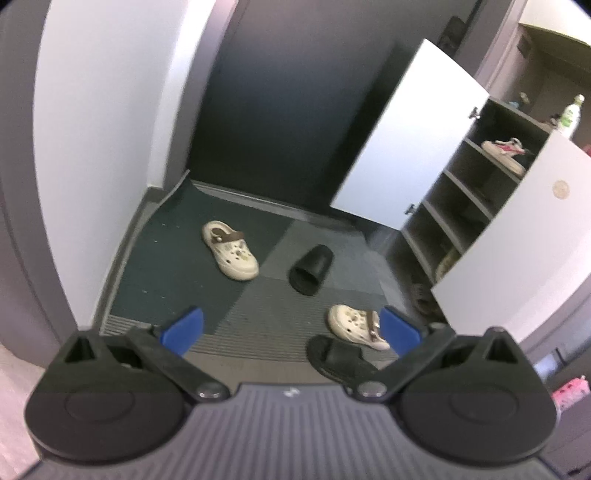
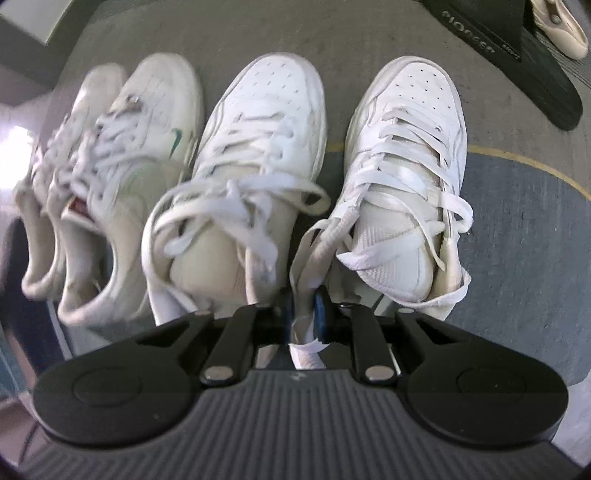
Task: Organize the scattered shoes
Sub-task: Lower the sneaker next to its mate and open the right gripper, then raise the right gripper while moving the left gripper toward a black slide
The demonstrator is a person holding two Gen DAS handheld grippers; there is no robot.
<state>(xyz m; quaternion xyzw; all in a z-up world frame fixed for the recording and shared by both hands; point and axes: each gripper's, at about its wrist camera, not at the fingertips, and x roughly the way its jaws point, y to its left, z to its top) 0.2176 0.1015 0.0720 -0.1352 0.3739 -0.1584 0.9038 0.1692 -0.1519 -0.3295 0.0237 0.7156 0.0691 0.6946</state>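
Note:
In the right wrist view my right gripper [image 2: 306, 314] points straight down, its blue pads shut on the inner collar of a white high-top sneaker [image 2: 406, 140]. Its twin [image 2: 266, 122] stands just to the left, and further left is a pair of white sneakers with a green logo [image 2: 159, 122]. In the left wrist view my left gripper [image 1: 291, 328] hangs open above the floor with nothing between its fingers. Below it lie a cream clog [image 1: 231, 249], a second cream clog [image 1: 356, 325], a tipped black slipper [image 1: 312, 271] and a black slide [image 1: 340, 358].
An open shoe cabinet [image 1: 461, 206] with white doors stands at the right; a pink and white sneaker [image 1: 504, 155] lies on an upper shelf. A dark door closes the far end of the entry. A black slide [image 2: 517, 48] and a cream clog [image 2: 561, 26] lie beyond the sneakers.

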